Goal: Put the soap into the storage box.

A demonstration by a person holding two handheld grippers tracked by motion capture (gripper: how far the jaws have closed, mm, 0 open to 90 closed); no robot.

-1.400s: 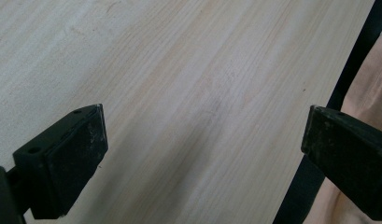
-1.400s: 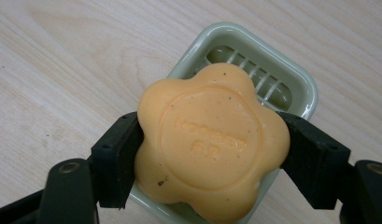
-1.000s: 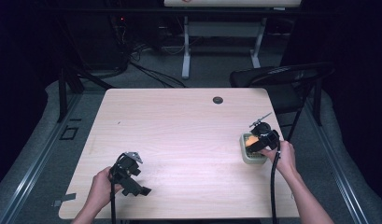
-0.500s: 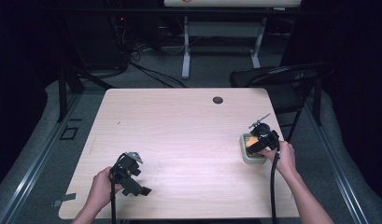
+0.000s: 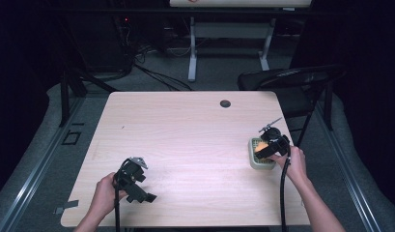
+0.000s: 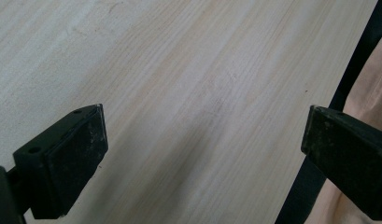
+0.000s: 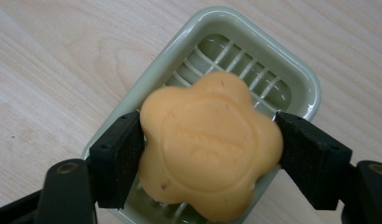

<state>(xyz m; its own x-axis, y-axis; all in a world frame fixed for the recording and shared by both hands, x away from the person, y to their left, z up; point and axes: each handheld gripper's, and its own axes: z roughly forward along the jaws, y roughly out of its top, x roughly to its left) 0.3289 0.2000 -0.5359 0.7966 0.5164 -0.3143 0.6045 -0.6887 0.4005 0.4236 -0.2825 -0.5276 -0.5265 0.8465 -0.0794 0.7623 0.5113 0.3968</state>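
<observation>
Soap point(image 7: 209, 144) (orange, flower-shaped) sits over the dish point(image 7: 188, 35), between the right gripper point(image 7: 209, 149) pads; jaws have just been opening, left pad touching, right pad at its edge. Dish at table point(image 5: 185, 140) right edge. Left gripper point(image 6: 202, 140) well apart from dish, jaws wide, nothing between.

- 1 soap point(image 7: 211, 149), orange
- 1 dish point(image 7: 291, 70), green
- 2 tools: left tool point(image 5: 137, 186), right tool point(image 5: 267, 150)
- 1 worktop point(image 5: 185, 135)
- 1 chair point(image 5: 291, 79)
</observation>
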